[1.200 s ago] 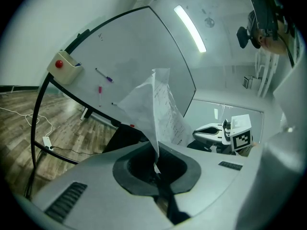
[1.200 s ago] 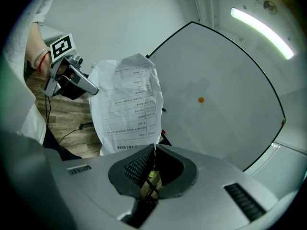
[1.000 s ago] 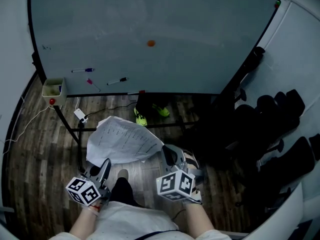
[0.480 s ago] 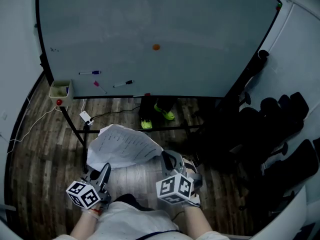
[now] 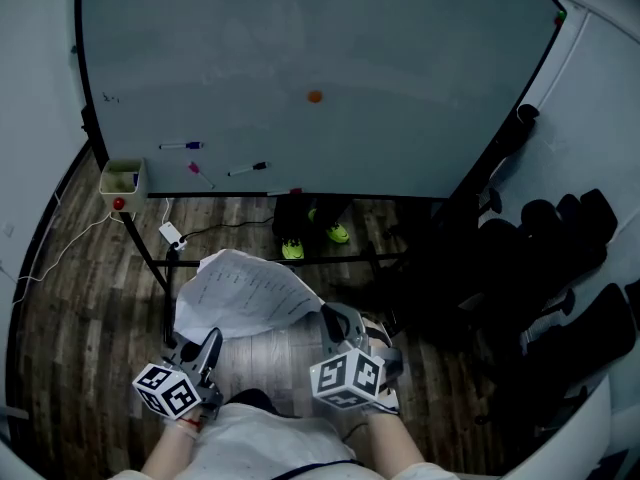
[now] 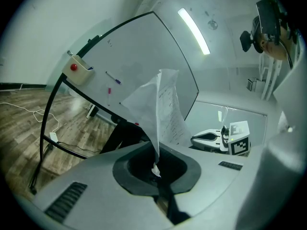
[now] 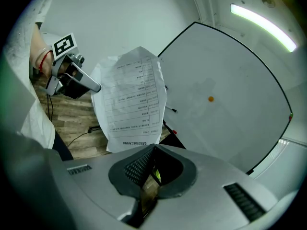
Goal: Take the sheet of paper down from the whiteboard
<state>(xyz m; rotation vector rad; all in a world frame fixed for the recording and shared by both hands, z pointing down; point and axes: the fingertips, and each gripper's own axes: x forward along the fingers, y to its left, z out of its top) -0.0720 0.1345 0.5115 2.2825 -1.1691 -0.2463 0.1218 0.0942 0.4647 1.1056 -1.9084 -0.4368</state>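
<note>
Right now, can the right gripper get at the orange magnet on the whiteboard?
Probably not: the right gripper is shut on the sheet, and the magnet sits far off on the whiteboard.

The room was dim, with pale walls [image 5: 35, 118] at left and right. A wood-plank floor [image 5: 70, 313] ran under the far whiteboard [image 5: 300, 28] on its black stand, and a white cable [image 5: 62, 243] trailed across the floor at the left. Dark office chairs [image 5: 560, 258] crowded the right side — and one long ceiling light [image 6: 194, 25] glowed overhead.

Txt on sheet [image 7: 129, 99] too sm.
</note>
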